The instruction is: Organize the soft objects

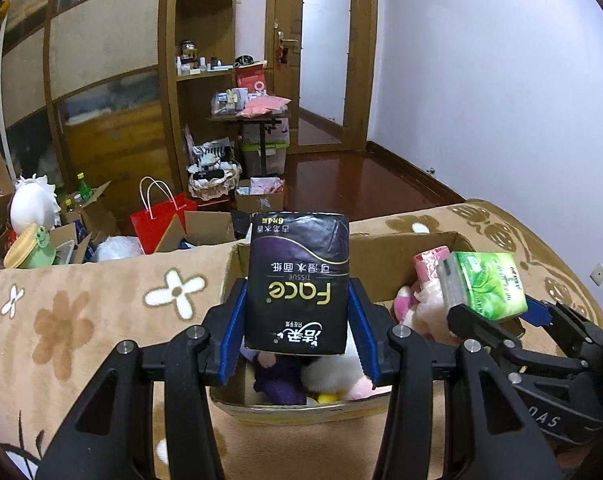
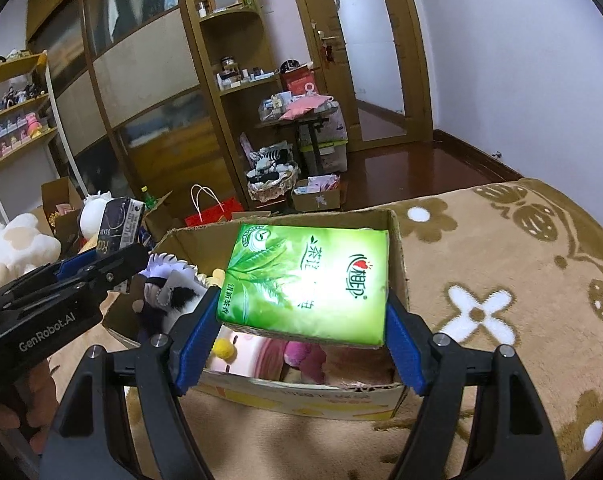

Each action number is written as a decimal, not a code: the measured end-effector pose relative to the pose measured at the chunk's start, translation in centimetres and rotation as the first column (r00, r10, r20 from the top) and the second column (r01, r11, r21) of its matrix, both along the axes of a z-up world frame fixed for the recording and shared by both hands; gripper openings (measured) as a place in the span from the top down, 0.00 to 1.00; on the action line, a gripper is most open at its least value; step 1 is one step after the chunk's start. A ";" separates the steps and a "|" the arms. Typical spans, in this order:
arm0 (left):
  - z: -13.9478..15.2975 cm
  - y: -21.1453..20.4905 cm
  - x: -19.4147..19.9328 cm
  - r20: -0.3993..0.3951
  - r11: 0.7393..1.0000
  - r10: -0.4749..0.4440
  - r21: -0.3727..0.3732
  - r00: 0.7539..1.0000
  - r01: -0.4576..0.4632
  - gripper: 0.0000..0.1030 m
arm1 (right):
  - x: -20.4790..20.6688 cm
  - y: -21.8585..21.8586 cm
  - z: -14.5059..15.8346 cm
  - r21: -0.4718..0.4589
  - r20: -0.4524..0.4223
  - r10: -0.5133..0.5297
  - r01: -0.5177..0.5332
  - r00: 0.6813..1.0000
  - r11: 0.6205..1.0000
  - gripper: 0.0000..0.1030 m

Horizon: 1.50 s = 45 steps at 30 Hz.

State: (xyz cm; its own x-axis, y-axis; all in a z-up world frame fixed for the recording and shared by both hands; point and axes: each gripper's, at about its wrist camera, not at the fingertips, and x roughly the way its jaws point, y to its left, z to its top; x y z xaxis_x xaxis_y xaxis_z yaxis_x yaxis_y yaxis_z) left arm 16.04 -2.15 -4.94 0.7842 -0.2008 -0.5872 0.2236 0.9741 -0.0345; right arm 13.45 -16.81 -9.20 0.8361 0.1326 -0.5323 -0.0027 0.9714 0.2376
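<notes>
My left gripper (image 1: 297, 332) is shut on a black tissue pack (image 1: 299, 280) and holds it upright above the open cardboard box (image 1: 375, 248). My right gripper (image 2: 301, 328) is shut on a green tissue pack (image 2: 307, 282) and holds it over the same box (image 2: 397, 248). The box sits on a tan flowered blanket (image 2: 501, 280) and holds several plush toys (image 1: 329, 376), pink, purple and white. Each gripper shows in the other's view: the right one with the green pack (image 1: 483, 284), the left one with the black pack (image 2: 119, 232).
Beyond the blanket's far edge the floor is crowded with a red paper bag (image 1: 159, 220), open cartons (image 1: 205, 232), white plush toys (image 1: 33, 204) and a basket (image 1: 213, 184). A wooden wardrobe, shelves and a door stand behind. A lilac wall is at the right.
</notes>
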 end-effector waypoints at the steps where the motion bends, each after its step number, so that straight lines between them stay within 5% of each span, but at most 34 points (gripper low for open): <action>1: -0.1 -0.1 0.0 -0.001 1.000 -0.006 0.001 1.000 0.006 0.55 | 0.1 0.1 -0.2 0.000 -0.005 -0.001 0.001 1.000 1.000 0.22; 12: -0.5 -0.2 0.1 0.000 1.000 0.001 0.013 1.000 -0.001 0.30 | 0.2 0.0 -0.6 0.000 -0.012 0.007 -0.007 1.000 1.000 0.21; 16: 0.1 0.8 0.3 -0.013 0.999 0.034 -0.014 0.999 -0.034 0.12 | 0.0 -0.6 -0.5 0.018 -0.007 -0.001 0.001 1.000 1.000 0.12; 20: 0.8 2.1 0.2 -0.009 0.996 0.082 -0.026 0.997 -0.083 0.10 | -0.5 -0.9 0.2 0.021 0.012 -0.016 0.015 1.000 1.000 0.00; 31: 3.5 2.9 -3.0 0.013 0.995 0.088 0.048 0.996 -0.088 0.02 | -3.4 -2.7 4.2 0.038 0.067 -0.075 0.072 0.995 0.997 0.00; 45: 10.8 4.2 -11.6 0.143 0.984 0.143 0.086 0.979 -0.156 0.02 | -10.3 -1.9 11.1 -0.084 0.196 -0.046 0.063 0.979 0.994 0.00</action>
